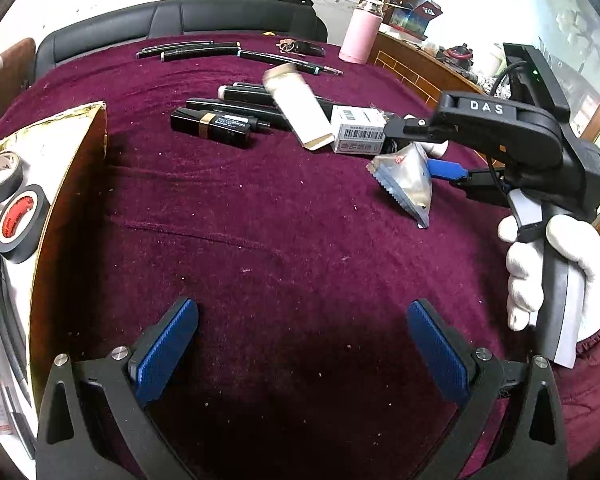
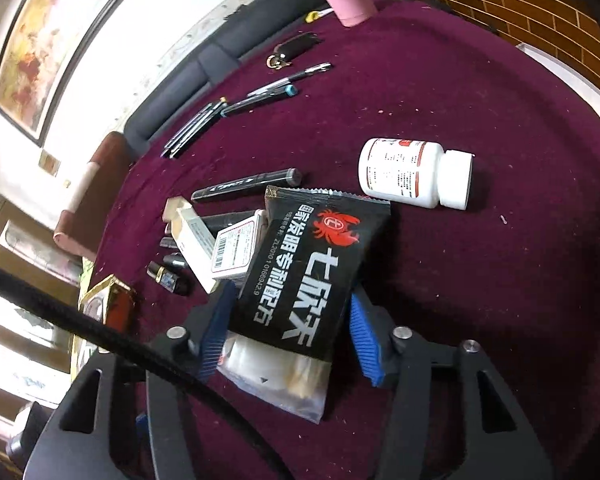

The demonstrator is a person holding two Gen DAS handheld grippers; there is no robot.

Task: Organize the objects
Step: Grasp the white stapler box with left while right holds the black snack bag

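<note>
Left gripper (image 1: 302, 344): jaws wide apart, nothing between them, hanging over bare maroon cloth (image 1: 260, 208) near the table's front edge.
Right gripper (image 2: 290, 334): blue pads pressed on both sides of a sachet (image 2: 308, 276); clamped on it.
Sachet: black front with a red crab and white characters, clear lower end; held above the cloth near the table's middle.
Right view only: a white pill bottle (image 2: 416, 174) lying on its side right of the sachet, apart from it; the sachet's printed face.
Left view only: the sachet's silvery back (image 1: 406, 178), the gloved hand (image 1: 556, 268) on the right gripper's handle, and a gold box (image 1: 66, 168) at the left edge.
Box: two tape rolls (image 1: 18, 216) inside; other contents unclear.
Both views: a white carton (image 1: 360, 130) and black markers (image 1: 216, 122) mid-table, pens (image 1: 192, 50) along the far edge, a pink flask (image 1: 360, 34) at the far right corner.
</note>
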